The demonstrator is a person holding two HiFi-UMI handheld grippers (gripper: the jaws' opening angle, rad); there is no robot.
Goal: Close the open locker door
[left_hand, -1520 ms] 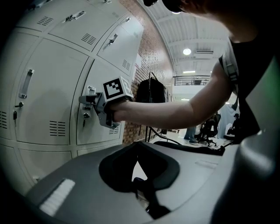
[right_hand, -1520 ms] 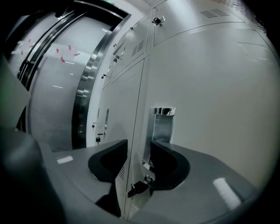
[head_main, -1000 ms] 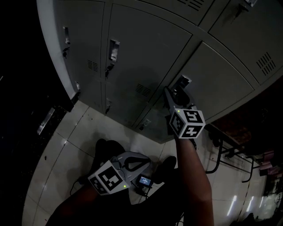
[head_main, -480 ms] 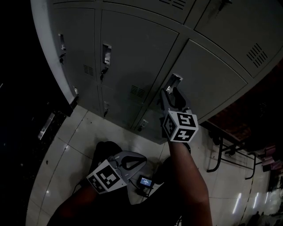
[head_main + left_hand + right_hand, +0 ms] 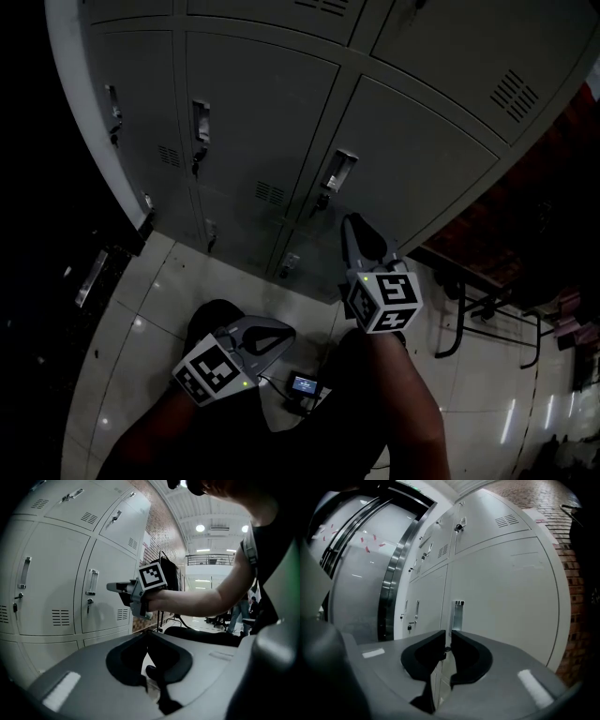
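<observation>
Grey steel lockers point(image 5: 253, 112) filled the wall ahead of me, rising from a pale tiled floor point(image 5: 141, 300), and a brick wall point(image 5: 157, 536) ran on past their far end. The locker door point(image 5: 412, 159) I was concerned with lay flush with its neighbours, its upright handle point(image 5: 339, 171) set at the door's left edge. My right gripper point(image 5: 352, 225) pointed at that door from just below the handle, near the metal but apart from it. Its jaws were closing, with only a thin slit between the pads and nothing in that slit. My left gripper point(image 5: 284, 330) hung low beside my legs, above the tiles and well apart from the lockers, with its jaws together and empty. A small device point(image 5: 305, 382) with a lit screen sat close by my legs.
</observation>
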